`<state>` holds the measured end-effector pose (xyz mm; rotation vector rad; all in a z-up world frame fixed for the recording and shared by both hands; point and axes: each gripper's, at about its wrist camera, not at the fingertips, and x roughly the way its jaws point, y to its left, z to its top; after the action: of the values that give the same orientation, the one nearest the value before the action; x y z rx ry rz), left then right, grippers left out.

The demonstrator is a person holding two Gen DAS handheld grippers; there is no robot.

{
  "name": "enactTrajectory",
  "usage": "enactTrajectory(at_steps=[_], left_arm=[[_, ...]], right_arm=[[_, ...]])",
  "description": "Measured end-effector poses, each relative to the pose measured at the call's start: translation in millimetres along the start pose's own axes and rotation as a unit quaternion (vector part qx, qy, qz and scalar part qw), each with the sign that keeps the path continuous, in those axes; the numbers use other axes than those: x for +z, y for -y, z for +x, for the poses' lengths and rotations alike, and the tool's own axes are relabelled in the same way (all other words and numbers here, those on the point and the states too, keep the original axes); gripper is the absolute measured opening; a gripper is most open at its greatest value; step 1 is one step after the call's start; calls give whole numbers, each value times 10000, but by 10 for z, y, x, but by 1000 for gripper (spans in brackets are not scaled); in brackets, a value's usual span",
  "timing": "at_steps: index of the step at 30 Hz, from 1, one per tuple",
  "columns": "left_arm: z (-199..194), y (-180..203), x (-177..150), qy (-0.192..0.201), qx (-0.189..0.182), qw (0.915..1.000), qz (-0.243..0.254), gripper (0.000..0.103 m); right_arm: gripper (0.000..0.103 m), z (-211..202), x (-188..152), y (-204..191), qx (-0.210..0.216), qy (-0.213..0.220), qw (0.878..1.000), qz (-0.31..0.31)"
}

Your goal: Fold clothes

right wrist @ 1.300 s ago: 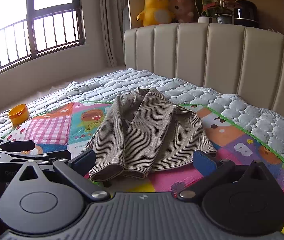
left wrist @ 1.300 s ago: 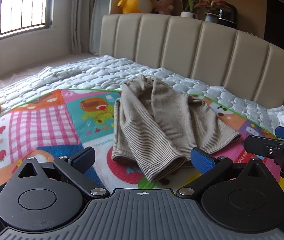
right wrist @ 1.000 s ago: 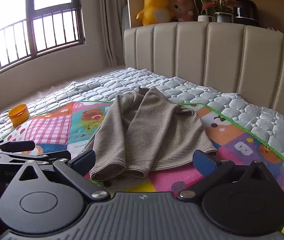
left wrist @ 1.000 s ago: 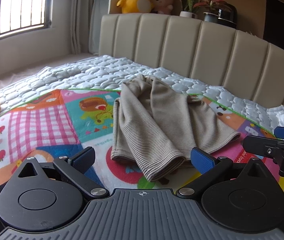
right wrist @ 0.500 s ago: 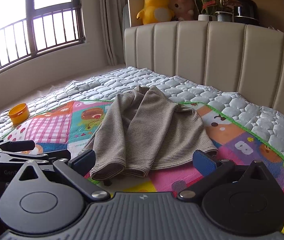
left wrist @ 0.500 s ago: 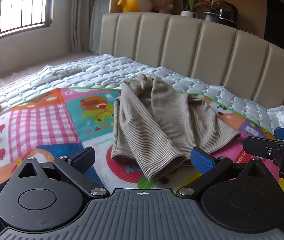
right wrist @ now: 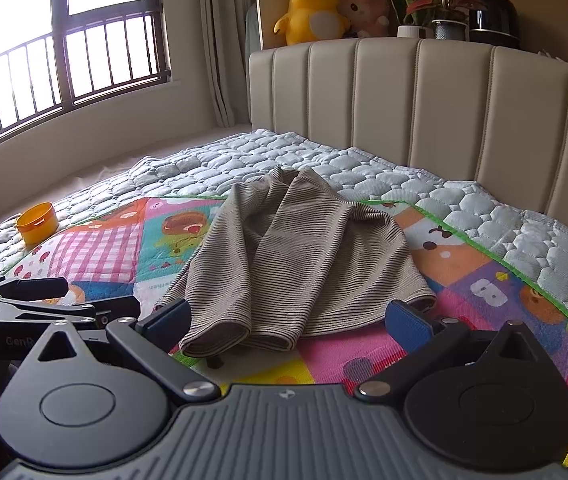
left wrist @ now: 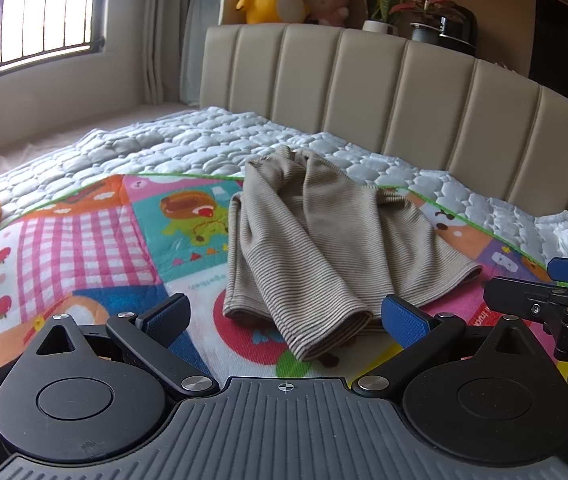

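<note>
I see the striped brown garment [left wrist: 324, 248] lying partly folded on the colourful play mat [left wrist: 83, 240] on the bed, its cuffs nearest me. My left gripper [left wrist: 284, 316] and right gripper [right wrist: 288, 320] both hover just short of it, jaws spread wide, holding nothing, cuffs lying between them.

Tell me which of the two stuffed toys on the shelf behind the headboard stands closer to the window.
The yellow duck plush. It sits at the window end of the shelf; the pink plush leans beside it on the side toward the potted plants.
</note>
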<state>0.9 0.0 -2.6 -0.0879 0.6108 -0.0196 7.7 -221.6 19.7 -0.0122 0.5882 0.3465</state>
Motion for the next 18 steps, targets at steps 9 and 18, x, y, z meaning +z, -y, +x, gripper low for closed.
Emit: enactTrajectory(at_steps=[9, 18], left_arm=[[-4, -19, 2, -9, -10, 10000, -22, 103], [-1, -12, -2, -10, -9, 10000, -2, 103]], right_arm=[[103, 10, 1, -11, -11, -25, 10000, -9], [103, 5, -5, -8, -3, -30, 10000, -7]])
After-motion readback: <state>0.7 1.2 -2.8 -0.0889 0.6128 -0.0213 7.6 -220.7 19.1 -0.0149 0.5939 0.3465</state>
